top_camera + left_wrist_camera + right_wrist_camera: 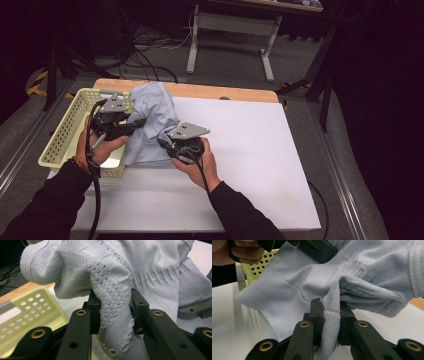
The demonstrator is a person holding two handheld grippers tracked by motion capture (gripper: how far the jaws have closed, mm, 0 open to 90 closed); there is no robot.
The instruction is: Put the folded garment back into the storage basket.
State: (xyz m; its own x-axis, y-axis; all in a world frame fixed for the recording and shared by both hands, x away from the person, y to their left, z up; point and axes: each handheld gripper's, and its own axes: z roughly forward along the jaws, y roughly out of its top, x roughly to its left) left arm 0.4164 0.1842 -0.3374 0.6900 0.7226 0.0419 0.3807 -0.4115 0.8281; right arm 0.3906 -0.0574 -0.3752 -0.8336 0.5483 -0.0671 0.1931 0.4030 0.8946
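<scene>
- clearly the pale blue knit garment (150, 125) hangs between the two tools, lifted over the seam where the yellow perforated basket (65, 130) meets the white table top (260, 150); its bulk rises toward 12 o'clock and its lower edge drapes toward 6.
- left gripper (131, 125) sits at the garment's 9 o'clock side, over the basket, jaws pinching a bunched fold with an openwork pattern (113, 312).
- right gripper (167, 142) sits at the garment's 5 o'clock corner, over the table, jaws pressed onto a ribbed fold (331, 315).
- the line from one pinch to the other runs roughly from 10 to 4 o'clock, which i take as the cloth's long axis for now; neither hand is nearer, both have it.
- judging by this, the coming move depends on which way the cloth is carried: toward 3 o'clock lies bare table, toward 9 the basket.
- surface: smooth white sheet on a wooden-edged table (200, 90).
- room: dim, with cables and a table frame (230, 35) on the grey floor at 12 o'clock.
</scene>
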